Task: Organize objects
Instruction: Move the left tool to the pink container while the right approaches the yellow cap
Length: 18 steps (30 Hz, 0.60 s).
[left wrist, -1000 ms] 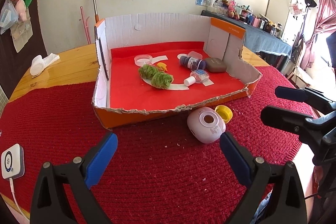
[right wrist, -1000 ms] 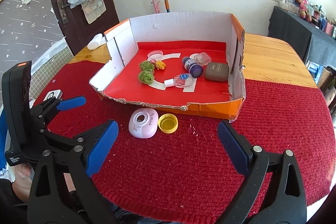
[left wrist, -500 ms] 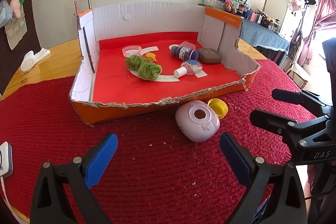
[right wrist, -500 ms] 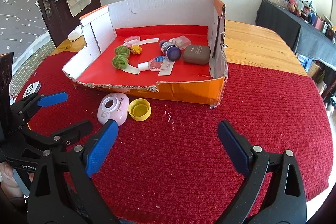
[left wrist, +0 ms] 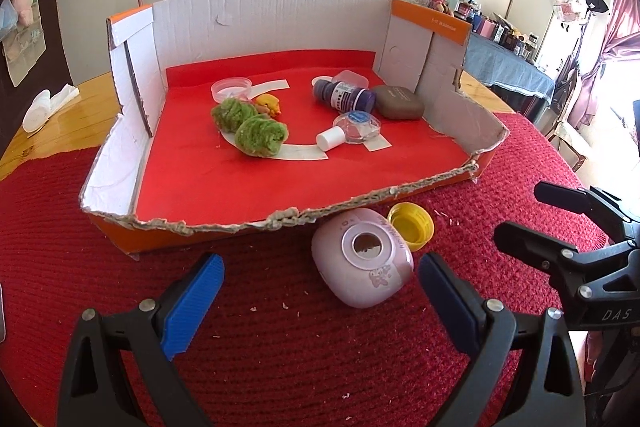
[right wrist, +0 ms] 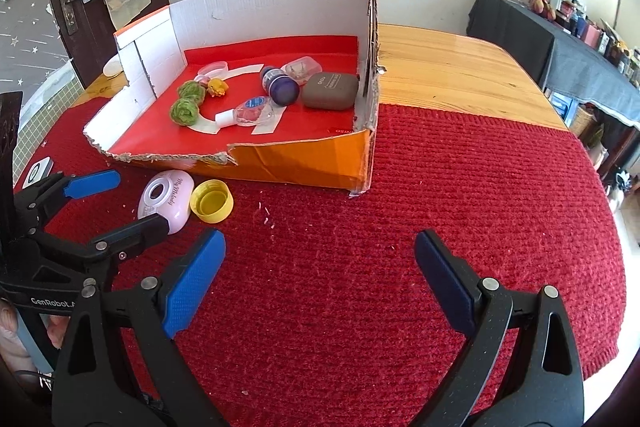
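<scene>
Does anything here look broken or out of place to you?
Yes. The cardboard box has a ragged, torn front edge. A pink case and a yellow cap lie outside it on the red mat, amid crumbs, while similar small items lie inside.

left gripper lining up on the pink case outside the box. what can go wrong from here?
1. The pink case is rounded and sits tilted against the torn front edge of the cardboard box; the open left gripper may squeeze it out sideways.
2. The yellow cap sits right beside the case, so a finger could knock it away.
3. The right gripper, also open, is close by; the two could collide.
</scene>
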Each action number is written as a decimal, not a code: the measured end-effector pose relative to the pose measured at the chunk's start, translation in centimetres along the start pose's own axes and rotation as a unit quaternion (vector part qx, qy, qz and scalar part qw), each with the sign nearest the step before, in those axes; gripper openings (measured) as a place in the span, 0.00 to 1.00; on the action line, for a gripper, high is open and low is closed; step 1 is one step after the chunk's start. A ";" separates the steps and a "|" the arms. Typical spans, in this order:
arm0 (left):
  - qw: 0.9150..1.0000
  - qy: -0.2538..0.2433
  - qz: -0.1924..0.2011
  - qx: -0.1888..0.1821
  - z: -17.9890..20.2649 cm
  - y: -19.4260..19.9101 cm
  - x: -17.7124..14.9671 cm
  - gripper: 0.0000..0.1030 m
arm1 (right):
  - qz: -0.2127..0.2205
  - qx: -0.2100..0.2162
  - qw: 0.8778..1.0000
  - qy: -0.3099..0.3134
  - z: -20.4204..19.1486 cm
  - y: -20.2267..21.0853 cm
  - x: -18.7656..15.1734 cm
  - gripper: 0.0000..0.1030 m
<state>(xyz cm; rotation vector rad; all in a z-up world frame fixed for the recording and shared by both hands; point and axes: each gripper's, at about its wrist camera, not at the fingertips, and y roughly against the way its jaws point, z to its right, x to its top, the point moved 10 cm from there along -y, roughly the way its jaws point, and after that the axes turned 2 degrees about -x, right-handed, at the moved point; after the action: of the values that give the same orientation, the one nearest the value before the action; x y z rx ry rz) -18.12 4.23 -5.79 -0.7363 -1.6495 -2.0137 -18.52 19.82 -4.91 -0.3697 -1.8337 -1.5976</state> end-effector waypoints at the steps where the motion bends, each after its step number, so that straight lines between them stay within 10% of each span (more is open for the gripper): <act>1: 1.000 0.002 -0.002 0.000 0.0 -0.2 0.0 0.97 | -0.001 -0.001 1.000 -0.001 0.1 -0.1 0.0 0.94; 18: 1.000 0.011 -0.003 0.026 -3.1 0.1 -0.9 0.97 | -0.010 0.021 1.000 0.020 -2.4 -1.8 0.3 0.94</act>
<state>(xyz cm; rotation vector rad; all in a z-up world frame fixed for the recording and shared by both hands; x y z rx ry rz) -17.76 1.14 -6.74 -0.6886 -1.6863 -1.9682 -19.17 17.02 -6.04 -0.2996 -1.8422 -1.5663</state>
